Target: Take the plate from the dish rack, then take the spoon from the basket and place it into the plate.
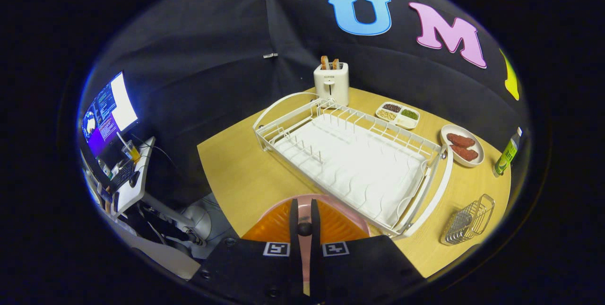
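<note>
Both fingers (294,220) (clamped) on plate (331,222)

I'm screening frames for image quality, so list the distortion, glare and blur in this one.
Gripper view: strong fisheye bending curves the table edge and the dish rack; the monitor is blown out white; lighting on the tabletop is even with soft shadows; the plate, clamped between the fingers of the gripper, is close and slightly soft.

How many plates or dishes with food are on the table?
2: a divided tray beside the toaster, and a plate with two red pieces right of the rack. The jaws hold another plate.
</note>
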A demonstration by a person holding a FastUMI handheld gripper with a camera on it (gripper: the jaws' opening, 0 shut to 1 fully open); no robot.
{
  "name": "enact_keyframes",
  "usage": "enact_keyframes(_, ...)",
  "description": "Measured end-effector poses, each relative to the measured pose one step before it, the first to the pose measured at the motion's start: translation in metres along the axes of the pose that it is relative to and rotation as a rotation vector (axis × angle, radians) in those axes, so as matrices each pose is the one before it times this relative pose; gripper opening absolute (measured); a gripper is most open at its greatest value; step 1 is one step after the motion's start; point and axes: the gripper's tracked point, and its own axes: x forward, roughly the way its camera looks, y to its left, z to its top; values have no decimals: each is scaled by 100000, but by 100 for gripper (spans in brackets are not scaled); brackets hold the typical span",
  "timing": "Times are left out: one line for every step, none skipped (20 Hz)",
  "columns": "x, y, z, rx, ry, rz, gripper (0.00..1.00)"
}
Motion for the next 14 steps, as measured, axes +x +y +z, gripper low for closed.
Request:
enact_keyframes(-334, -226, -707, 489, 1952, 918, 10)
enact_keyframes(-249, -183, -690, 488, 1535, 720, 10)
enact_keyframes(-161, -164, -550, 264, 1629, 340, 10)
enact_keyframes(-64, -197, -387, 141, 555, 170, 11)
enact_keyframes(24, -118, -179, -433, 255, -79, 12)
enact_keyframes(123, -124, -356, -1066, 925, -200, 11)
enact_keyframes(338, -133, -624, -1821, 1922, -672, 12)
enact_keyframes(23, -137, -667, -2447, 2506, -452, 14)
enact_keyframes(229, -248, -673, -2683, 2241, -887, 14)
enact_keyframes(238, -28, -555, -1723, 1700, -434, 14)
enact_keyframes(97, -111, -338, -1145, 1185, -654, 15)
enact_keyframes(131, -408, -278, -1174, 968, -1873, 15)
enact_keyframes(179, -502, -258, -910, 1064, -2107, 18)
enact_keyframes(90, -293, -150, -64, 737, -1315, 19)
